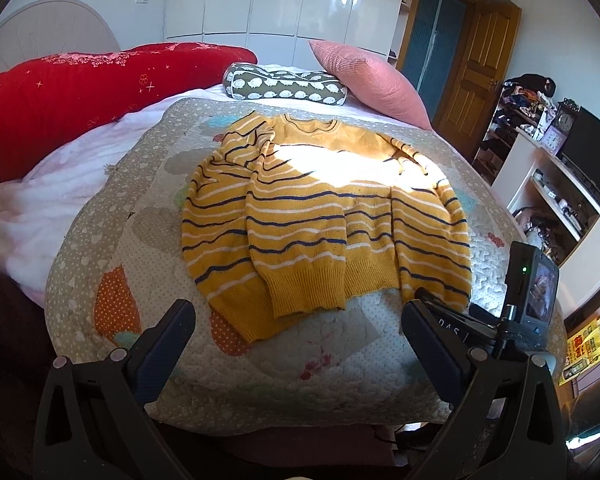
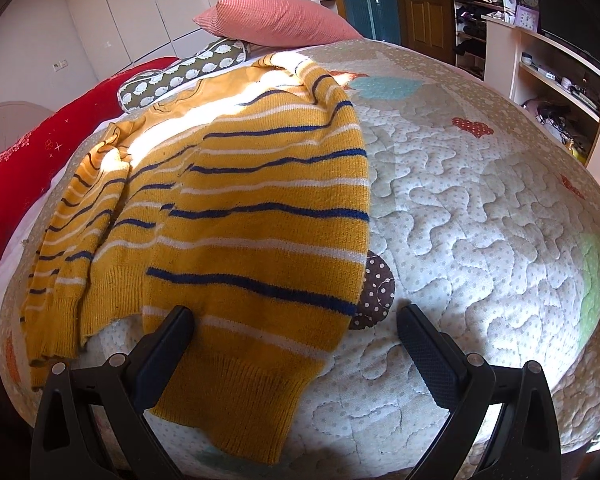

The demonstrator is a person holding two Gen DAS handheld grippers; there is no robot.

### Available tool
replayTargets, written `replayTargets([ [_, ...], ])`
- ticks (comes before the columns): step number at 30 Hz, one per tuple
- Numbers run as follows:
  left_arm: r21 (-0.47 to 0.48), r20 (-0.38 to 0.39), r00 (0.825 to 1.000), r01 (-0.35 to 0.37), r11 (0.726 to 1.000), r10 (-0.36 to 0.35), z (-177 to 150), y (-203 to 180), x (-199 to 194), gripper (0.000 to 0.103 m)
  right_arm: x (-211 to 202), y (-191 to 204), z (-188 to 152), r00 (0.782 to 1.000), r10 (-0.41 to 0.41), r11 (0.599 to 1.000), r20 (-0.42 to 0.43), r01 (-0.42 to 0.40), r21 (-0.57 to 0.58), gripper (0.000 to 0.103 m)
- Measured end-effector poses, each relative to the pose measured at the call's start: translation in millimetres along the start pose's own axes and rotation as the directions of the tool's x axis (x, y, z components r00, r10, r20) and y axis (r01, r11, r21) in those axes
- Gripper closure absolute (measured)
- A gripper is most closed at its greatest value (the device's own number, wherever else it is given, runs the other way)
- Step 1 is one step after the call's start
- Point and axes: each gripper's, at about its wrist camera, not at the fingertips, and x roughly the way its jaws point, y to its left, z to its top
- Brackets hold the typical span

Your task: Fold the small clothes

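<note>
Two black two-finger grippers hover over a bed, both spread wide and holding nothing. The mustard-yellow knitted sweater with navy and white stripes [image 1: 324, 216] lies flat on a pale quilted dotted patchwork blanket [image 1: 340, 360], both sleeves folded in over the body. The left gripper [image 1: 298, 322] hangs just short of the ribbed hem. The right gripper [image 2: 294, 324] sits above the right sleeve's cuff, its left finger [image 2: 168, 344] over the knit. A pink ribbed pillow [image 1: 364, 76] rests behind.
</note>
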Motion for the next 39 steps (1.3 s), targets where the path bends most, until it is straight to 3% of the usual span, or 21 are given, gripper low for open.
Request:
replayTargets([
  [6,-0.014,-0.046,0.992,0.115,0.993,-0.115,-0.6,-0.5,6.6,0.000,-0.2,3.2,-4.5,1.000,-0.010,0.999,0.016,0.011,-0.048,0.000],
  [10,0.071,-0.058,0.994,0.094,0.993,-0.090,0.2,-13.3,6.2,0.000,-0.2,5.8,-5.7,0.999,-0.027,0.997,0.023,0.029,-0.066,0.000],
  [16,0.075,-0.013,0.999,-0.048,0.996,0.050,20.0,7.8,5.2,0.000,-4.1,4.2,-1.9,1.000,-0.007,0.996,0.012,0.008,-0.090,0.001],
  [19,0.050,0.025,0.988,-0.155,0.987,0.154,31.4,32.6,1.7,0.000,-18.9,-0.9,4.5,0.999,-0.008,0.997,0.032,0.011,-0.080,0.008],
  [22,0.021,0.044,0.971,-0.234,0.972,0.233,36.4,54.7,-0.8,0.000,-44.4,-3.0,9.2,0.993,-0.025,0.995,0.118,0.037,-0.097,0.009],
  [28,-0.037,0.018,0.963,-0.267,0.963,0.268,34.2,79.7,4.0,0.000,-71.9,3.0,11.8,0.982,0.001,0.987,0.191,0.030,-0.159,0.009],
  [29,-0.039,0.017,0.961,-0.276,0.960,0.276,33.2,83.1,5.5,0.000,-71.1,5.6,12.4,0.983,0.017,0.985,0.184,0.016,-0.174,0.011],
  [32,-0.044,0.004,0.954,-0.298,0.953,0.299,29.8,90.1,11.3,0.000,-63.9,17.5,13.9,0.989,0.060,0.973,0.135,-0.027,-0.229,0.029],
  [34,-0.059,-0.011,0.954,-0.300,0.952,0.300,28.6,97.4,15.4,0.000,-55.9,30.2,16.2,0.990,0.118,0.960,0.078,-0.094,-0.265,0.053],
  [39,-0.084,-0.040,0.958,-0.287,0.954,0.284,28.1,109.7,24.0,0.000,-35.3,81.4,34.8,0.963,0.266,0.911,-0.043,-0.265,-0.316,0.055],
])
